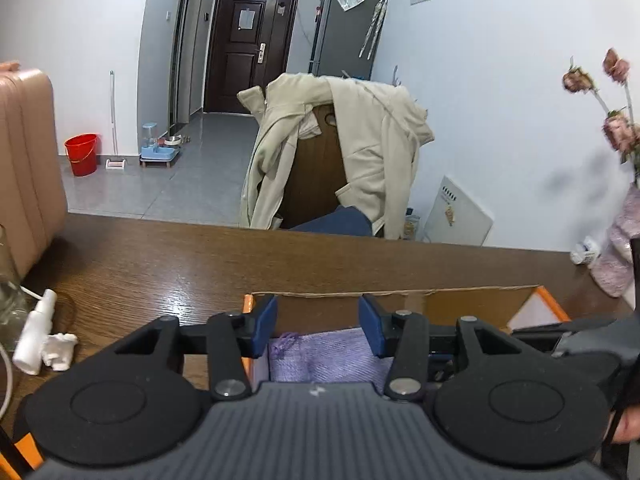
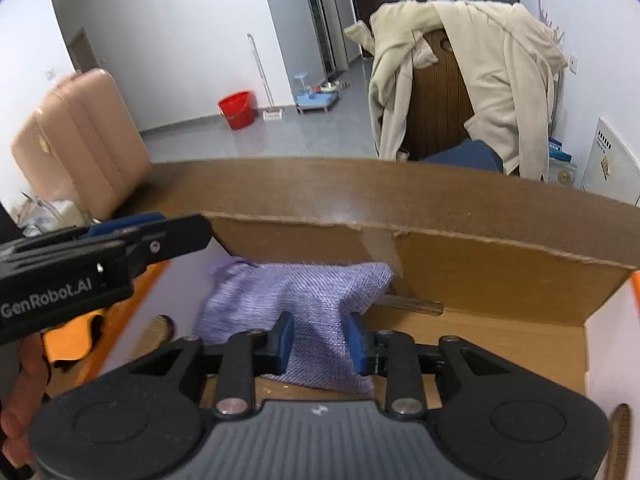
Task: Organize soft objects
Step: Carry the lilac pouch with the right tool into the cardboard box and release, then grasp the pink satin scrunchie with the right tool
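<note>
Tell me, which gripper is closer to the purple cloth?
Right. The right gripper has the purple cloth between its fingers; the left gripper hovers above its left end.

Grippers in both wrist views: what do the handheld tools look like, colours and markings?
Both match: the left claw and right claw have blue pads on black linkage arms with silver pivot pins, round black side discs and a ribbed grey body. The left tool's side reads "GenRobot.AI" in white.
</note>
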